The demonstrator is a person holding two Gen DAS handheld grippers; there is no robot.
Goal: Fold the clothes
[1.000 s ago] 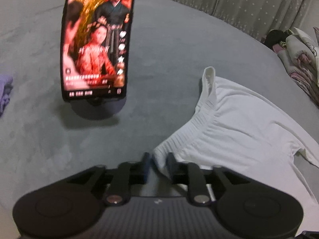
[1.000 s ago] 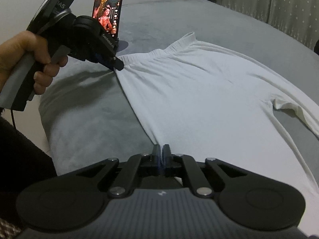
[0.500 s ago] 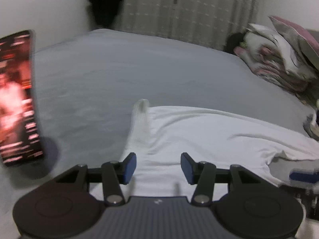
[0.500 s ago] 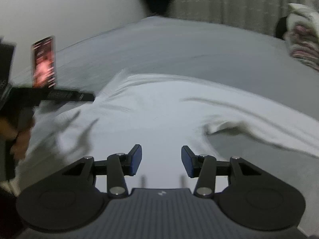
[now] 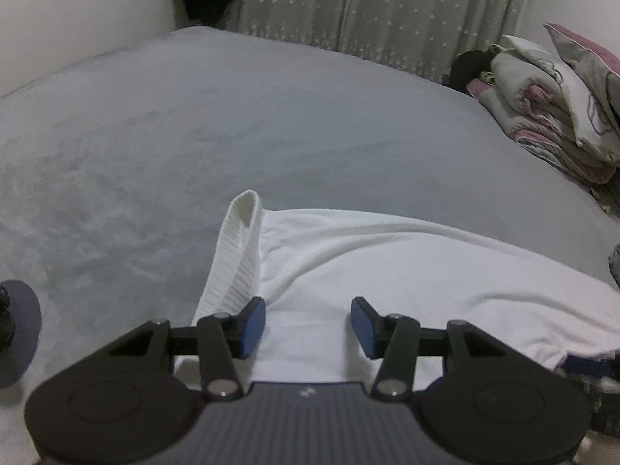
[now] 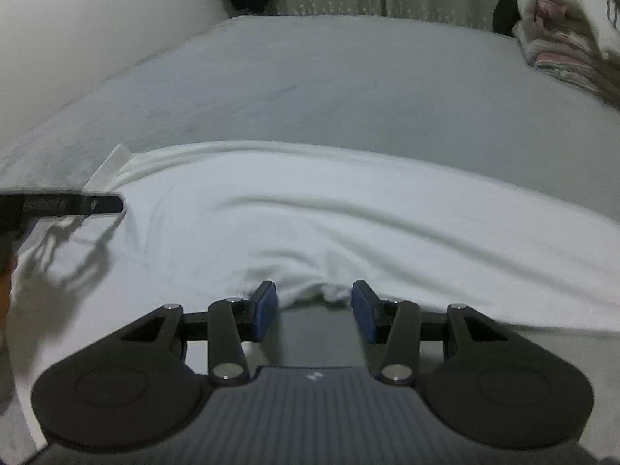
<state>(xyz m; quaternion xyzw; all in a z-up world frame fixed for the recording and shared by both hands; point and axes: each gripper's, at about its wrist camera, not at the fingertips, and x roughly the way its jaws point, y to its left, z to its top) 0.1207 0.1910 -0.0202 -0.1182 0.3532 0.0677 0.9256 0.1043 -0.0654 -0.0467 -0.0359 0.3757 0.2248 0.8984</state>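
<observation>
A white garment (image 5: 407, 271) lies spread on the grey bed (image 5: 232, 116). Its ribbed hem band (image 5: 238, 255) stands up in a loop at the left. My left gripper (image 5: 308, 325) hovers open just over the cloth beside that band, with nothing between its blue pads. In the right wrist view the garment (image 6: 348, 209) stretches across the bed, and a bunched fold of its near edge (image 6: 329, 290) lies just ahead of my right gripper (image 6: 314, 310). That gripper is open and its pads do not touch the fold. The left gripper (image 6: 114, 203) shows side-on at the left.
A round dark stand base (image 5: 17, 325) sits at the left edge of the bed. A pile of patterned bedding (image 5: 550, 93) is stacked at the far right. Star-dotted curtains (image 5: 368, 11) hang behind the bed, and grey sheet stretches beyond the garment.
Both grippers have let go of the garment's edge and opened. Both have swung to the right over the cloth, and the phone on its stand has left both views.
</observation>
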